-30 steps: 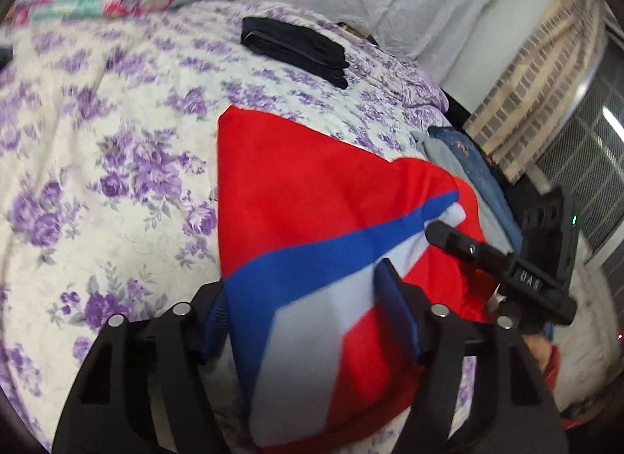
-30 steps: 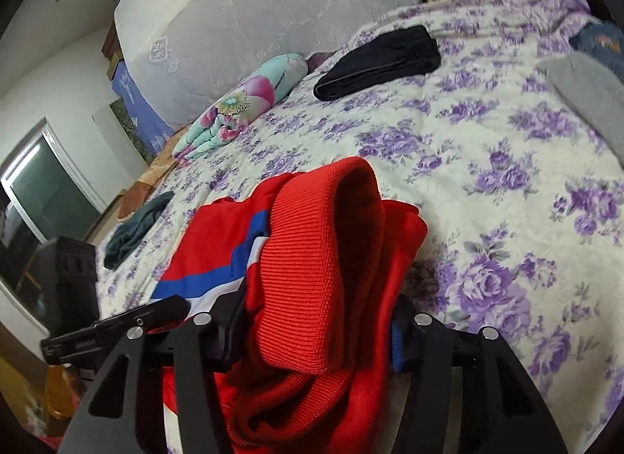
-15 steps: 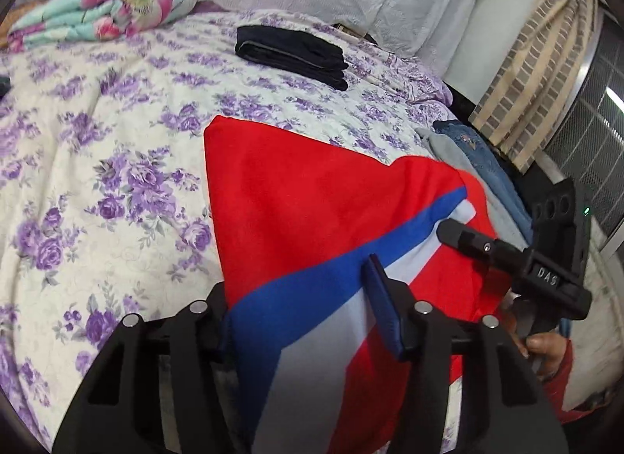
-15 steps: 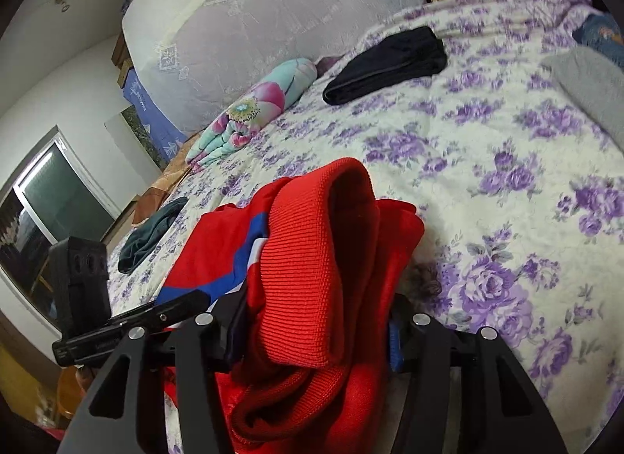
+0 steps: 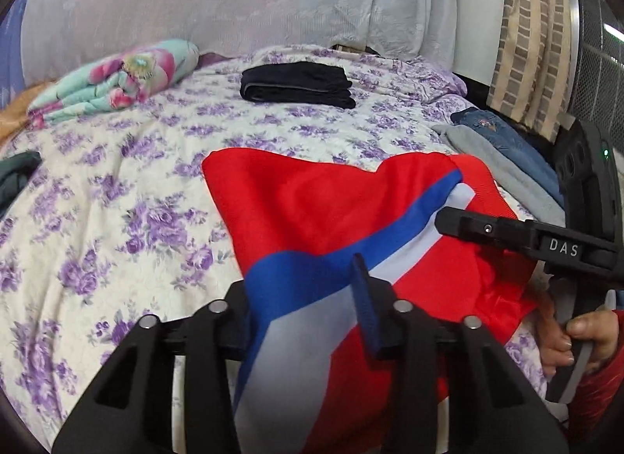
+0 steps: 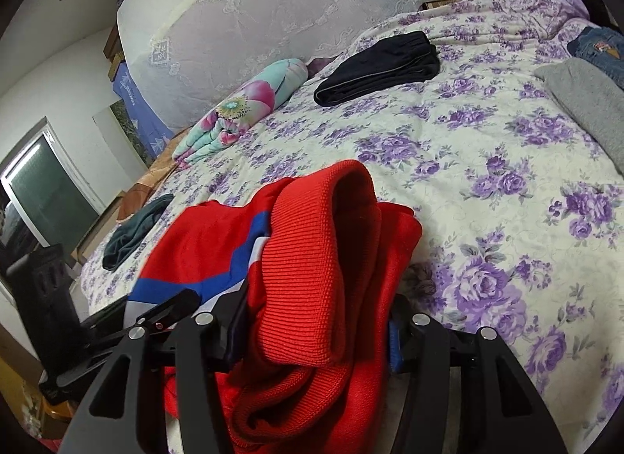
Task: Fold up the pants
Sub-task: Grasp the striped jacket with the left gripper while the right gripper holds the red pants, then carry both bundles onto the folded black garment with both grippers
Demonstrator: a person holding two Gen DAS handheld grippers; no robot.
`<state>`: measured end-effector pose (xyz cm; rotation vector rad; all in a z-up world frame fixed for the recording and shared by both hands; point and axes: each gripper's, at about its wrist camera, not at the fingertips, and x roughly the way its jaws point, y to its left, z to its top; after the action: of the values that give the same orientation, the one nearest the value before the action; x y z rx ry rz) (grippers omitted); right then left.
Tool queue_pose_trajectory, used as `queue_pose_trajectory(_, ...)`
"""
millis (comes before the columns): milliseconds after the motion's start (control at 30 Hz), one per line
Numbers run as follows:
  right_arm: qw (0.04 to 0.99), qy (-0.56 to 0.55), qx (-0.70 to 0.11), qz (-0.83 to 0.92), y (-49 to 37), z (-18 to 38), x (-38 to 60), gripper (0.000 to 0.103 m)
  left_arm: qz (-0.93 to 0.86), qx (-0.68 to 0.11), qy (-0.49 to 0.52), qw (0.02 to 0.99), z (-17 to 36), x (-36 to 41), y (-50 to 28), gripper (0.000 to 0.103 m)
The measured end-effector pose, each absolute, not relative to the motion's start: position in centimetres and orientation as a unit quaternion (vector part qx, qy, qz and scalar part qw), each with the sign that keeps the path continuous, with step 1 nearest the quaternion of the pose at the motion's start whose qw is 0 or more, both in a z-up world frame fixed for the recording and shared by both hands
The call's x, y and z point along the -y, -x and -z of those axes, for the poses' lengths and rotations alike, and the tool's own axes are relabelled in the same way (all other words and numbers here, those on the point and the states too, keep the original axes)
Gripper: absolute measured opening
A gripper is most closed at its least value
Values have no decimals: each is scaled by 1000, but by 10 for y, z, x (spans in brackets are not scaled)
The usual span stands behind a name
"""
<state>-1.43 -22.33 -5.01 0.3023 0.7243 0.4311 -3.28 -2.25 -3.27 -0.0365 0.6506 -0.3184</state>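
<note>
Stage: early, pants (image 5: 312, 212) still unfolded, lower centre | left gripper (image 5: 308, 313): jaws just closing on cloth | right gripper (image 6: 316, 333): clamped on waistband.

The left claw (image 5: 308, 309), jaws just closing, straddles the red pants (image 5: 312, 204) on the floral bedspread (image 5: 117, 200).

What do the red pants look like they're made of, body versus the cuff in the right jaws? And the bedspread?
Red pants: the body looks like smooth, slightly shiny synthetic tracksuit fabric, with blue and white panels and soft light reflections. The cuff looks like a matte rib knit with fine parallel ridges, likely stretchy. Bedspread: seemingly matte cotton or a blend, printed with purple flowers and faintly textured; fibre uncertain.
</note>
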Motion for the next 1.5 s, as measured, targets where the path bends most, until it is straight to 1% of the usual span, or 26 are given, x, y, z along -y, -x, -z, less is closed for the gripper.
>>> queue_pose_trajectory(133,897,-154,-358,-209,11,51,225,53,162,-330,41,929,25,16,23,27)
queue_pose_trajectory(233,898,-155,-351,-216,15,48,227,46,181,-330,44,926,14,13,21,22)
queue_pose_trajectory(300,904,-145,-337,-221,22,40,225,42,195,-335,54,920,9,11,18,21)
queue_pose_trajectory(400,910,-129,-322,-227,24,24,223,38,206,-336,42,918,-2,14,11,20)
queue_pose_trajectory(533,916,-119,-304,-233,-5,-11,226,37,207,-308,8,929,-36,22,-18,20)
queue_pose_trajectory(600,921,-115,-294,-229,-33,-32,229,37,206,-296,3,933,-54,25,-44,20)
queue_pose_trajectory(733,933,-102,-274,-209,-100,-68,232,37,196,-278,-15,940,-89,40,-123,20)
queue_pose_trajectory(867,945,-91,-255,-183,-186,-94,238,37,184,-264,-16,947,-112,54,-205,20)
queue_pose_trajectory(1033,949,-118,-238,-172,-295,-99,250,37,160,-252,-10,954,-123,64,-305,20)
queue_pose_trajectory(1100,952,-118,-229,-167,-331,-96,251,37,152,-249,2,957,-121,65,-340,20)
queue_pose_trajectory(1200,959,-99,-215,-156,-382,-82,246,37,133,-251,26,958,-102,63,-393,20)
queue_pose_trajectory(1233,960,-93,-216,-153,-392,-76,244,37,125,-257,29,958,-91,62,-410,22)
queue_pose_trajectory(1267,960,-80,-227,-145,-411,-62,240,39,116,-270,31,955,-78,62,-427,26)
queue_pose_trajectory(1300,959,-70,-241,-132,-425,-48,240,46,100,-294,33,950,-55,62,-448,30)
queue_pose_trajectory(1333,957,-63,-258,-114,-438,-31,241,48,90,-314,33,945,-39,61,-460,37)
queue_pose_trajectory(1367,954,-62,-280,-84,-452,-3,247,58,77,-335,35,939,-19,60,-471,48)
queue_pose_trajectory(1400,953,-66,-284,-86,-456,9,251,59,70,-332,43,940,-4,57,-475,53)
queue_pose_trajectory(1433,950,-71,-288,-96,-457,5,254,59,64,-304,61,949,4,49,-470,67)
queue_pose_trajectory(1467,950,-67,-287,-100,-454,-6,255,61,58,-306,71,948,2,44,-470,70)
queue_pose_trajectory(1500,954,-64,-276,-95,-448,-15,255,67,62,-309,75,946,-2,43,-469,70)
